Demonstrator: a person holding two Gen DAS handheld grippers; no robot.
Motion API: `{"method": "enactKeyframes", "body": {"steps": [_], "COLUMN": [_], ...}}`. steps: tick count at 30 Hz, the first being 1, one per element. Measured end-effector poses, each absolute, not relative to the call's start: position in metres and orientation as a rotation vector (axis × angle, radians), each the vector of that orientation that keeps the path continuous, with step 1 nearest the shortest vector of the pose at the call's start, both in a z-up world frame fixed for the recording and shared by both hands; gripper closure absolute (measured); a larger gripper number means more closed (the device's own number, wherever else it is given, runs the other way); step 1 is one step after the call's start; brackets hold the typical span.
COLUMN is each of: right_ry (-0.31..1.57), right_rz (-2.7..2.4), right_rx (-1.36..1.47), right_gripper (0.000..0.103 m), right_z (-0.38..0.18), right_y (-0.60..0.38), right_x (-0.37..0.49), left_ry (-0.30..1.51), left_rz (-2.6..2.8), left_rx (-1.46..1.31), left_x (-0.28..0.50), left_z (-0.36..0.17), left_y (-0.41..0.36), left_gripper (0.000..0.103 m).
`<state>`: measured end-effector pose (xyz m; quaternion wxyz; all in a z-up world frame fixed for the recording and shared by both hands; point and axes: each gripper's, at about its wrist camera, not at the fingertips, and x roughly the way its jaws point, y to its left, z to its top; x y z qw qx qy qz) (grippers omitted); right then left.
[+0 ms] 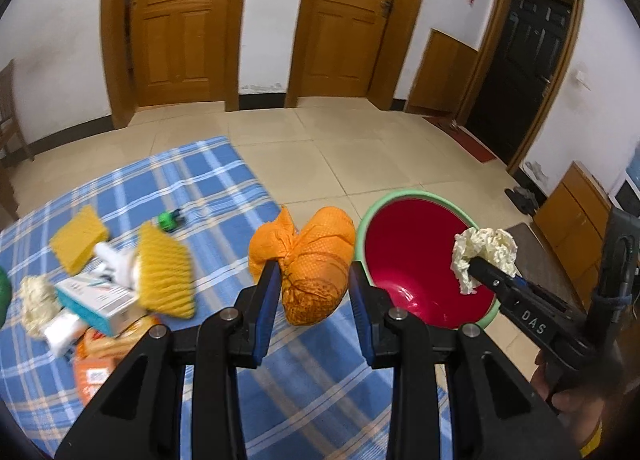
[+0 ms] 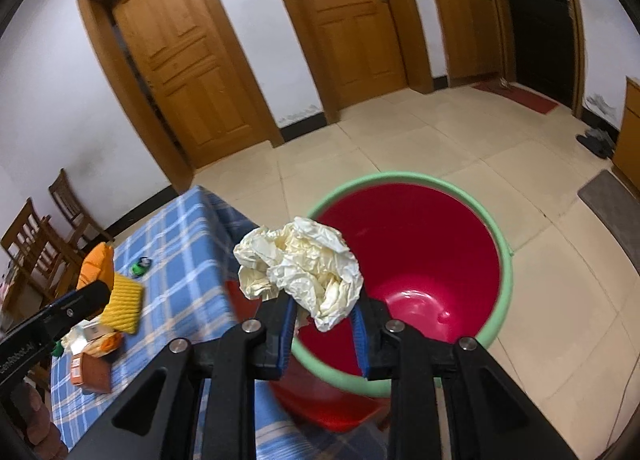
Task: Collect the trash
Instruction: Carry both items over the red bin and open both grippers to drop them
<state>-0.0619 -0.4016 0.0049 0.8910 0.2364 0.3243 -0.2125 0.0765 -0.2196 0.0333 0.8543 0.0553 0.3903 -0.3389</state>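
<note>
A red bucket with a green rim stands on the floor beside the table. My left gripper is shut on an orange mesh bag, held above the table's right edge next to the bucket. My right gripper is shut on a crumpled cream paper ball, held over the bucket's near rim; the ball also shows in the left wrist view. More trash lies on the blue plaid tablecloth: a yellow foam net, a yellow sponge, a small box and wrappers.
A small green toy sits on the cloth. Wooden doors line the far wall. Wooden chairs stand left of the table. A low cabinet, a grey mat and slippers lie to the right on the tiled floor.
</note>
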Motion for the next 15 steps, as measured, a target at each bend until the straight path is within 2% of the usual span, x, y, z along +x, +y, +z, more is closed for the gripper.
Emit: {"method": "enactKeyframes", "body": {"steps": [15], "right_ry": [0.762], "right_rz": [-0.556], "right_rx": [0.554], "right_gripper": [0.073], "right_z": [-0.029], "right_y": [-0.448], "right_x": [-0.068], "left_ry": [0.908], "left_rz": [-0.804], "left_rx": [0.224], "left_x": [0.081], "left_z": [-0.008], "left_y": [-0.304], "left_gripper": [0.068]}}
